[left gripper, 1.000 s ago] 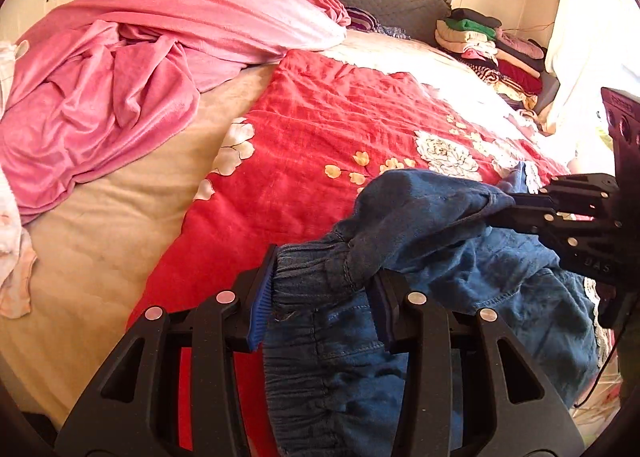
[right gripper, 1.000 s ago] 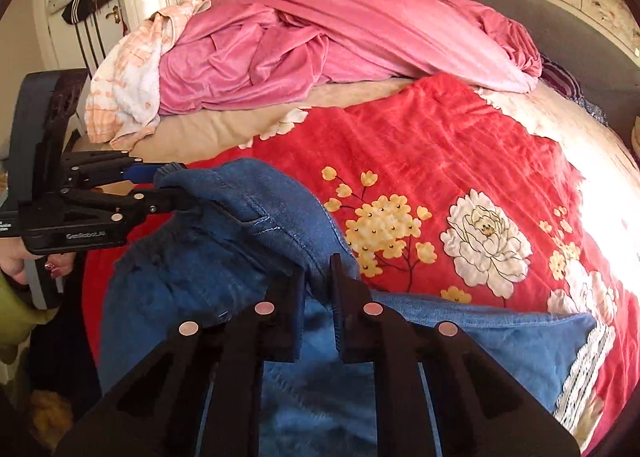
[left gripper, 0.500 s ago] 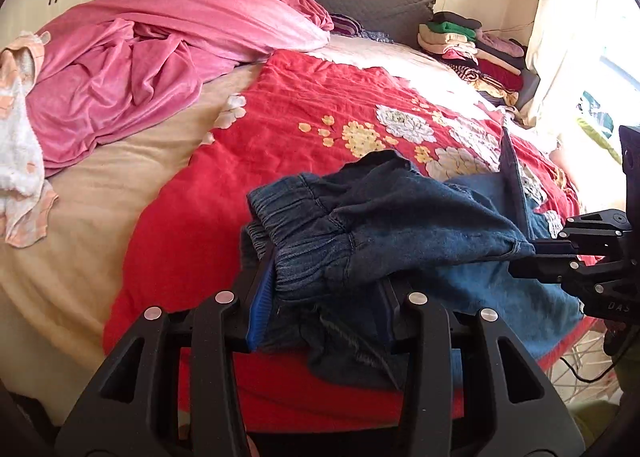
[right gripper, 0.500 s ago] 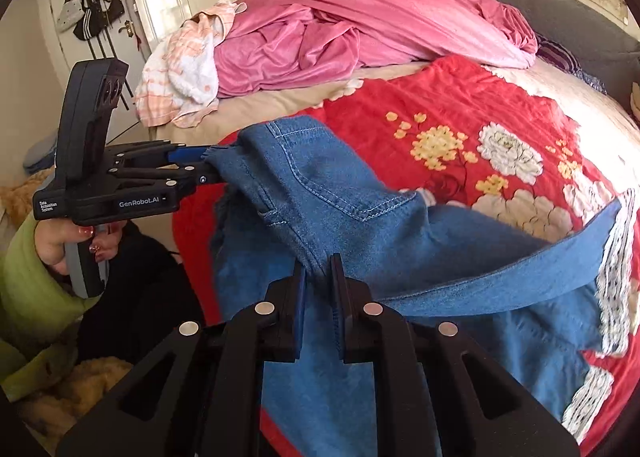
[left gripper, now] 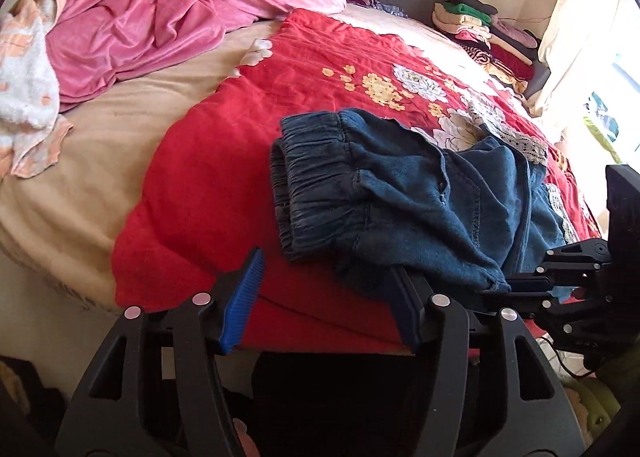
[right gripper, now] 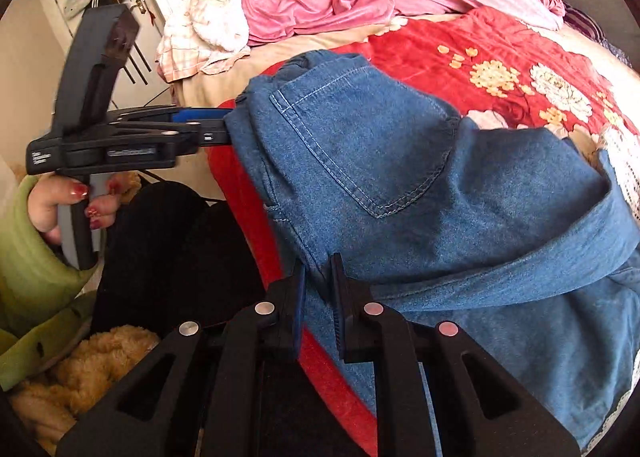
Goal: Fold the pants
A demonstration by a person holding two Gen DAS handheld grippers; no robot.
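Clearly the pants [left gripper: 404, 201] lie bunched on the red quilt [left gripper: 224, 185] near the bed's edge; left gripper [left gripper: 324, 289] gapes wide, empty; right gripper [right gripper: 318, 289] pinches denim edge; soft, floppy, moderately heavy cloth, best gripped by its elastic waistband [left gripper: 316, 193].

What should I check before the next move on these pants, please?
1. Left tongs released: ok, the jaws stand wide apart with no denim between them.
2. Right tongs holding: ok, nearly shut on the edge of the pants.
3. Waistband lying on the red blanket: ok, it rests there folded over.
4. Fold lying flat: not ok, the denim is bunched and rumpled.
5. Pants fully on the bed: cannot tell, the near edge is hidden behind the tongs.
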